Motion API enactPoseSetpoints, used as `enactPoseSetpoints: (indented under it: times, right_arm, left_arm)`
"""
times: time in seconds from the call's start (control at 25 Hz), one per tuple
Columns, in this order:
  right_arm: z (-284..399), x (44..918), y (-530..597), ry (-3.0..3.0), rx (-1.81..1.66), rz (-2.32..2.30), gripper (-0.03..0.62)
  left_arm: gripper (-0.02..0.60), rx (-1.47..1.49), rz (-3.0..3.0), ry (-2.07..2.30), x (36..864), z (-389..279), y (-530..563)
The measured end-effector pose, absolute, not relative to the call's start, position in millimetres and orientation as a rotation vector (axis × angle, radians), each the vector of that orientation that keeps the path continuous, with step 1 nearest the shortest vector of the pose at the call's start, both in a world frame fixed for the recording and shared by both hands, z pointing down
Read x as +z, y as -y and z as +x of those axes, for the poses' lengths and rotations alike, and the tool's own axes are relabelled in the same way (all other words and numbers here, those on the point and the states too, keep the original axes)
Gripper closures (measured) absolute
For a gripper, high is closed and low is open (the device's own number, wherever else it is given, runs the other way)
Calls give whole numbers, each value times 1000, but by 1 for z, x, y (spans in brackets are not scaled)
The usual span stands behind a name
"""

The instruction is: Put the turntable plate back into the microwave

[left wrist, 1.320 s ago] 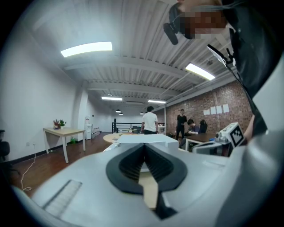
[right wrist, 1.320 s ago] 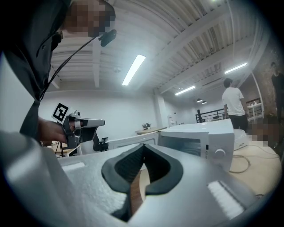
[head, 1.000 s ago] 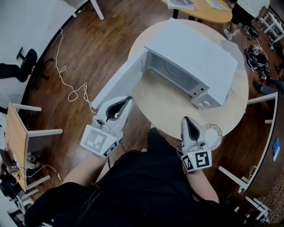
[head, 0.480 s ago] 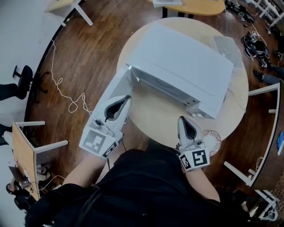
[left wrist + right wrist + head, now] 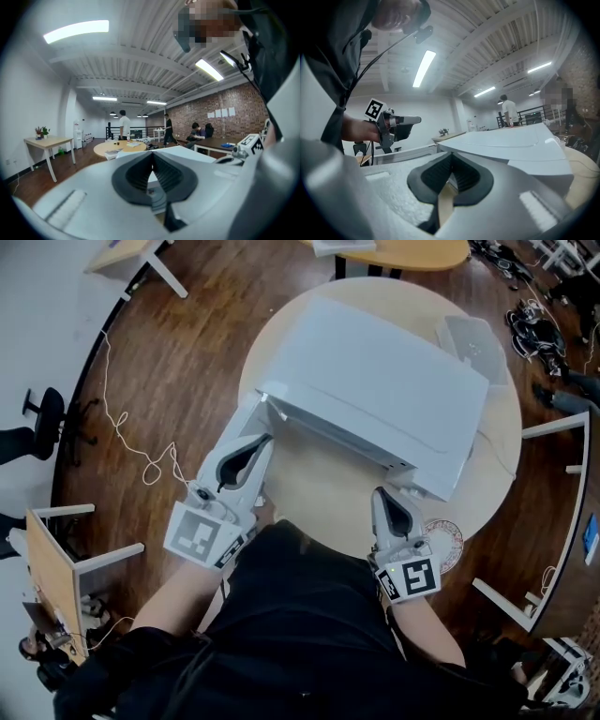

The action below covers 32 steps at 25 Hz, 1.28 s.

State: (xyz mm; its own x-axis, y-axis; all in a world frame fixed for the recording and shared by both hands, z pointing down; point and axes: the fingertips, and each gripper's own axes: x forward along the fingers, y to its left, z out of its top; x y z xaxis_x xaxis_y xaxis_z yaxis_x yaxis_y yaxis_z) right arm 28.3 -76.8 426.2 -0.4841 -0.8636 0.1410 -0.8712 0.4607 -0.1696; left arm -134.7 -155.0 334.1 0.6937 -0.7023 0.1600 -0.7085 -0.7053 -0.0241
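Observation:
The white microwave (image 5: pixel 375 381) stands on the round wooden table (image 5: pixel 319 474), its door (image 5: pixel 246 420) swung open to the left. From above only its top shows; the cavity is hidden. The turntable plate (image 5: pixel 450 542), pale with a red patterned rim, lies at the table's near right edge. My right gripper (image 5: pixel 378 491) is just left of the plate, shut and empty (image 5: pixel 451 171), pointing at the microwave's front (image 5: pixel 515 140). Over the open door, my left gripper (image 5: pixel 268 438) is also shut with nothing in it (image 5: pixel 151 153).
A flat grey object (image 5: pixel 469 334) lies on the table behind the microwave. A white cable (image 5: pixel 131 442) trails on the wood floor at left, near a small desk (image 5: pixel 52 559) and a chair (image 5: pixel 37 423). More tables and several people are in the far room.
The head view has shifted over the microwave, so its cavity no longer shows. Both grippers sit closer to the microwave front, still shut and empty. The plate has not moved.

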Motion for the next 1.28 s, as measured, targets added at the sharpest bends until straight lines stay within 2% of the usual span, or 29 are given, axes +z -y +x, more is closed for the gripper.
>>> enactPoseSetpoints:
  times: [0.36, 0.72, 0.96, 1.28]
  right_arm:
    - [34, 432, 72, 2548, 290, 1736, 594]
    - [43, 411, 60, 2399, 220, 1965, 594]
    - [40, 390, 85, 2345, 105, 2036, 594]
    - [59, 391, 75, 2241, 122, 2159, 594]
  left_arm:
    - [577, 195, 2978, 1042, 325, -112, 189]
    - [577, 135, 3061, 693, 333, -70, 205]
    - [577, 72, 3084, 615, 311, -81, 226]
    - [575, 147, 3059, 417, 324, -54, 213]
